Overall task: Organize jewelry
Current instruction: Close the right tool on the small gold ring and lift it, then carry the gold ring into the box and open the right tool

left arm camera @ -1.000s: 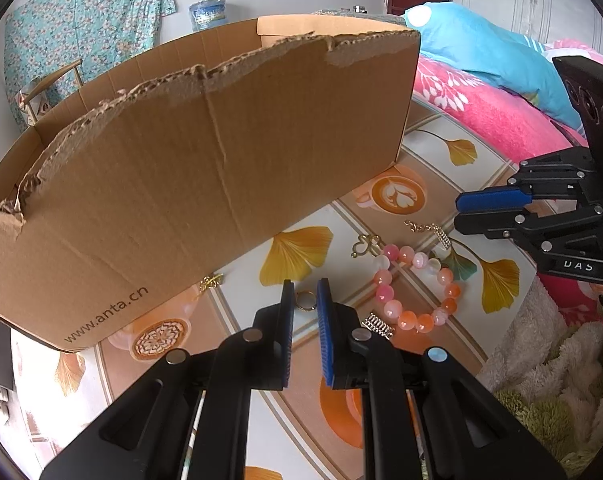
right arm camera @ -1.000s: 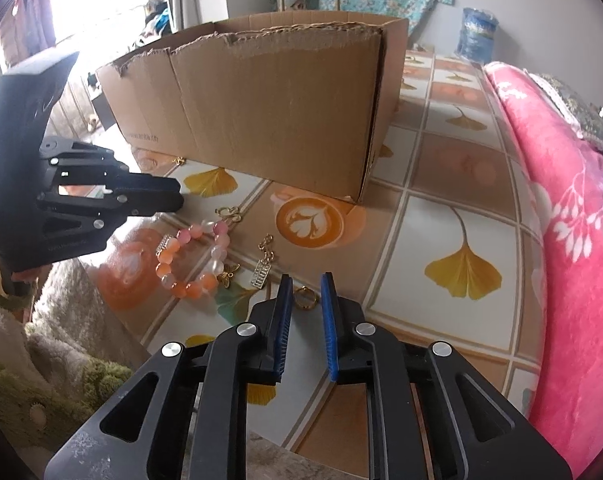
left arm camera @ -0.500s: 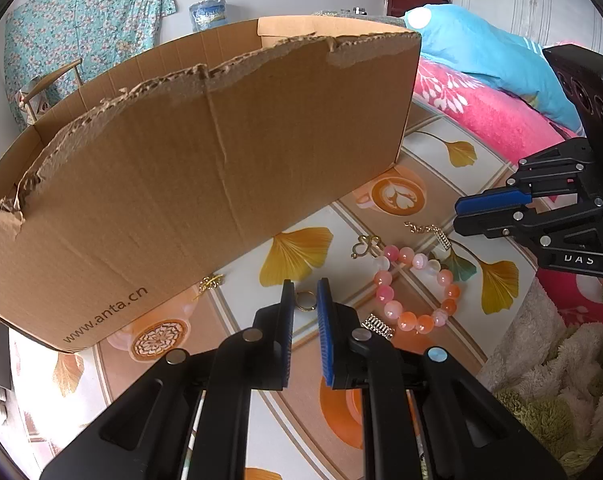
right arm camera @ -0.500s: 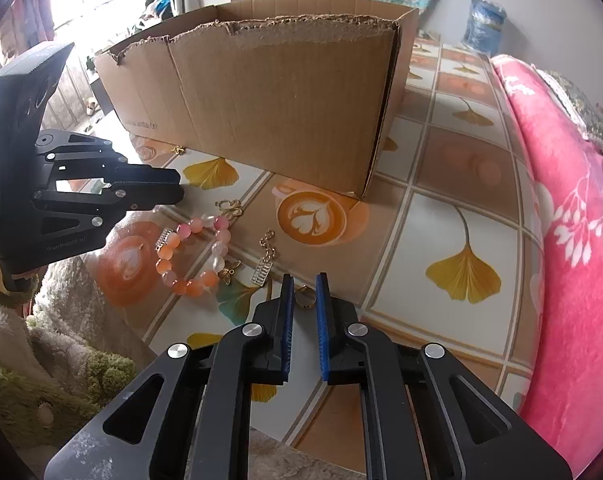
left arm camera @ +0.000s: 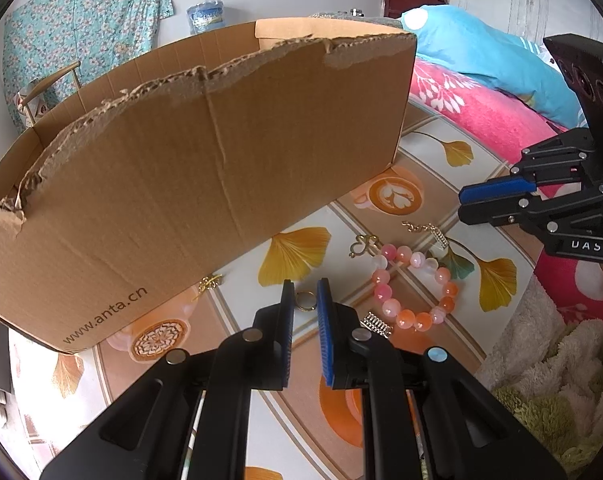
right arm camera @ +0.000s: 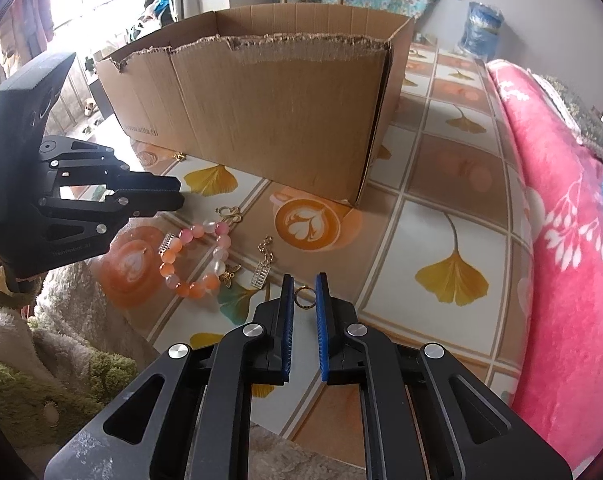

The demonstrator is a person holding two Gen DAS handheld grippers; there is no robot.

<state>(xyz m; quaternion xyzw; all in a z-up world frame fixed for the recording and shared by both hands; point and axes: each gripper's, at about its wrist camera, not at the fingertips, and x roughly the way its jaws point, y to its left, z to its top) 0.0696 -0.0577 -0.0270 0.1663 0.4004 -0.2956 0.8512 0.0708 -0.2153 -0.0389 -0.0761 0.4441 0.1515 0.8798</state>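
My left gripper (left arm camera: 305,292) is shut on a small gold ring (left arm camera: 305,302) held at its fingertips, just in front of the cardboard box (left arm camera: 205,168). My right gripper (right arm camera: 303,286) is shut on another gold ring (right arm camera: 303,298) in the same way. A pink and orange bead bracelet (left arm camera: 406,314) lies on the patterned floor between the two grippers. Around it lie a gold chain (left arm camera: 425,230), a gold clasp (left arm camera: 361,244) and a silver charm (left arm camera: 377,325). The right wrist view shows the bracelet (right arm camera: 189,289) below the left gripper (right arm camera: 179,196).
The open box (right arm camera: 261,112) has torn upper edges and stands at the back. A gold charm (left arm camera: 209,282) lies at its foot. A pink blanket (right arm camera: 561,220) bounds the right side. A fluffy rug (left arm camera: 549,360) lies beside the jewelry.
The right gripper's jaws have narrowed onto the ring between them. The left gripper and the jewelry on the floor look the same.
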